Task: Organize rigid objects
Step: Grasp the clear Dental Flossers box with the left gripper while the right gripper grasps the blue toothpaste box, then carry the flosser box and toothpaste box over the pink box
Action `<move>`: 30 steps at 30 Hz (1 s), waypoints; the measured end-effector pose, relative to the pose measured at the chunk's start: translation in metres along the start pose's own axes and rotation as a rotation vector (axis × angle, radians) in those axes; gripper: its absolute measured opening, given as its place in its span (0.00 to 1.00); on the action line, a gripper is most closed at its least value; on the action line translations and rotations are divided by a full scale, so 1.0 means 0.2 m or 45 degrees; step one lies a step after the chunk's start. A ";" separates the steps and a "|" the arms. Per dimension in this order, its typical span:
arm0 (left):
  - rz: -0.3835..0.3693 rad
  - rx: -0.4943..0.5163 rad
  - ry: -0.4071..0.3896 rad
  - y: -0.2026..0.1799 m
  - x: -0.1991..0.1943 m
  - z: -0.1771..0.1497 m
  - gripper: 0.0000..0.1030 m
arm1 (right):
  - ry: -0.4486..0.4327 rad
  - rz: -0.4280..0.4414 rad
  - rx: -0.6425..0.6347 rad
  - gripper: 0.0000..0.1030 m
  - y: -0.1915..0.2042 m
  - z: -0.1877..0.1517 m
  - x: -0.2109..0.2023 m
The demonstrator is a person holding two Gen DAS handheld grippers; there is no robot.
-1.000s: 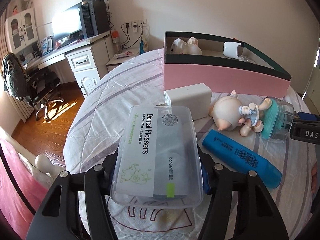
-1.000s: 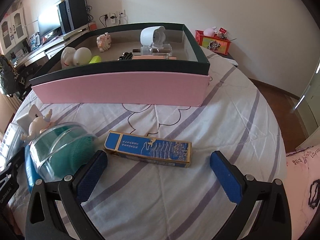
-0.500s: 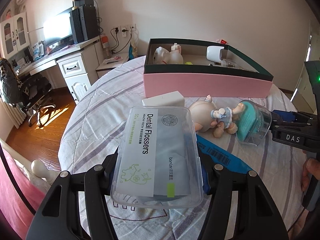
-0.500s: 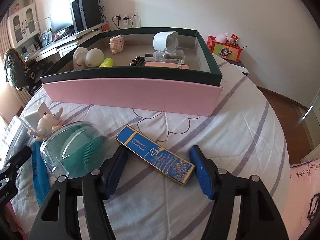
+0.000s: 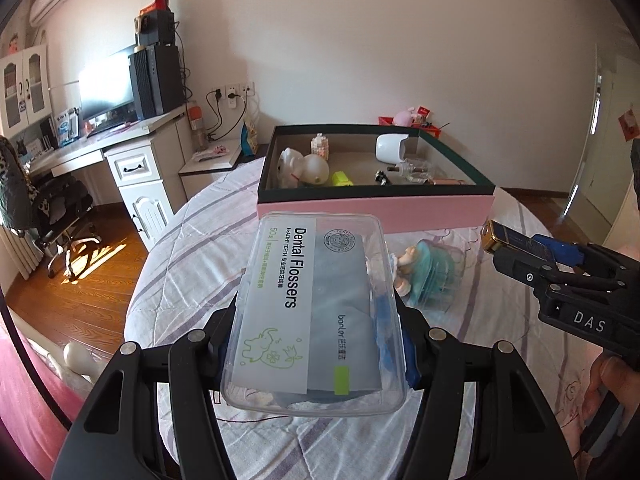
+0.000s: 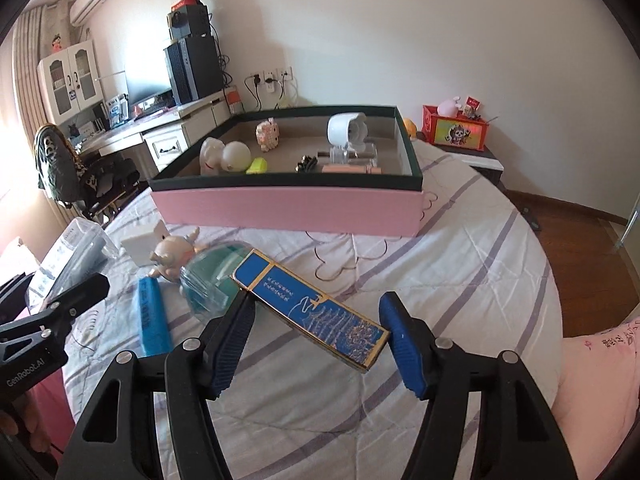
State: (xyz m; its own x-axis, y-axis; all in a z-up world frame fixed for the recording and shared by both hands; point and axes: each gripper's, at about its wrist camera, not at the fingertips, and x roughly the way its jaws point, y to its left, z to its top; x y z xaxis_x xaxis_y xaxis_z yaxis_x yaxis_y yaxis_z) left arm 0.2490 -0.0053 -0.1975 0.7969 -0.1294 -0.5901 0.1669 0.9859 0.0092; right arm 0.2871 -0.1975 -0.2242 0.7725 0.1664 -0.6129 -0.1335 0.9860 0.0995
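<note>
My left gripper (image 5: 316, 344) is shut on a clear plastic box of dental flossers (image 5: 316, 316) and holds it above the bed. My right gripper (image 6: 320, 340) is shut on a flat blue box with gold edges (image 6: 312, 304), held diagonally and lifted off the bed; it also shows in the left wrist view (image 5: 516, 240). The pink storage box with a dark rim (image 6: 288, 204) stands ahead and holds several small items. It also shows in the left wrist view (image 5: 376, 208).
On the striped bedspread (image 6: 460, 248) lie a pig figurine (image 6: 172, 256), a clear case with a teal brush (image 6: 212, 280), a blue tube (image 6: 150, 316) and a white block (image 6: 144, 240). A desk (image 5: 120, 148) stands left of the bed.
Both grippers have risen with their loads. The right gripper closed on the blue box and lifted it. The pink box now lies lower in both views.
</note>
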 end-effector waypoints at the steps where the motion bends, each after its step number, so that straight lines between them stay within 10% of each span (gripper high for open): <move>1: -0.004 0.006 -0.015 -0.01 -0.02 0.02 0.60 | -0.018 0.005 -0.007 0.64 0.01 0.02 -0.03; 14: -0.046 0.087 -0.111 -0.11 0.00 0.29 0.60 | -0.150 0.049 -0.058 0.64 0.06 0.24 -0.14; 30: -0.120 0.153 0.056 -0.16 0.72 0.76 0.60 | 0.005 0.000 -0.051 0.64 -0.14 0.63 0.48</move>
State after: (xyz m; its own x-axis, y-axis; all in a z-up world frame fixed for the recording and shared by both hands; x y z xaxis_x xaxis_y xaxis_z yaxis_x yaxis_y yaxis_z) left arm 0.4477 -0.0716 -0.1599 0.7484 -0.2137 -0.6278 0.3103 0.9495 0.0468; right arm 0.4436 -0.2082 -0.1867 0.7702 0.1667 -0.6156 -0.1586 0.9850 0.0683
